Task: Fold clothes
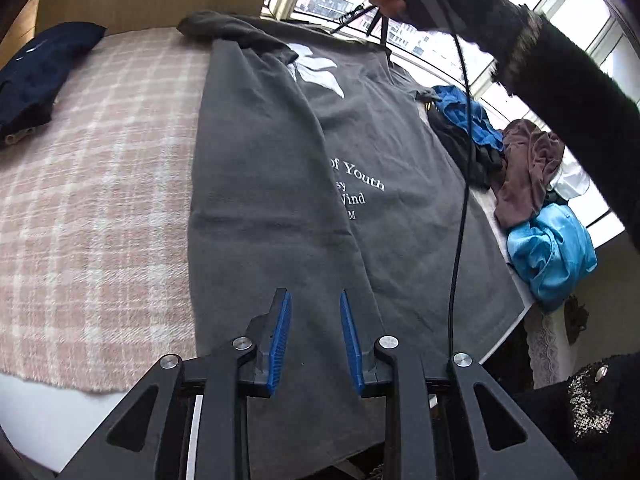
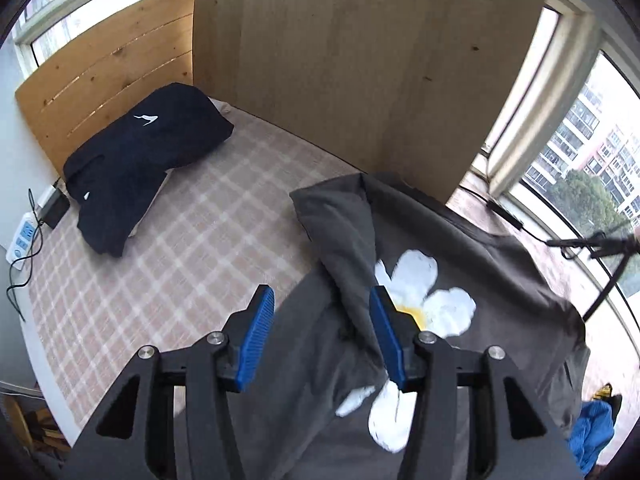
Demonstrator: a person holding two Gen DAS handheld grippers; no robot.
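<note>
Two grippers above your checked pink bed.
Your grey T-shirt [image 1: 280, 168] (white flower print) lay flat on the fuzzy blanket [image 1: 100, 200]; left gripper [image 1: 314, 300] and right gripper [image 2: 322, 294] both gaped, empty.

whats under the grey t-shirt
The grey t-shirt lies on a pink checked blanket covering the bed. Its left side is folded over, hiding part of the print; anything beneath is covered.

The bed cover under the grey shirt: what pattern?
Pink-and-white check bed cover, clearest in the right wrist view.
</note>
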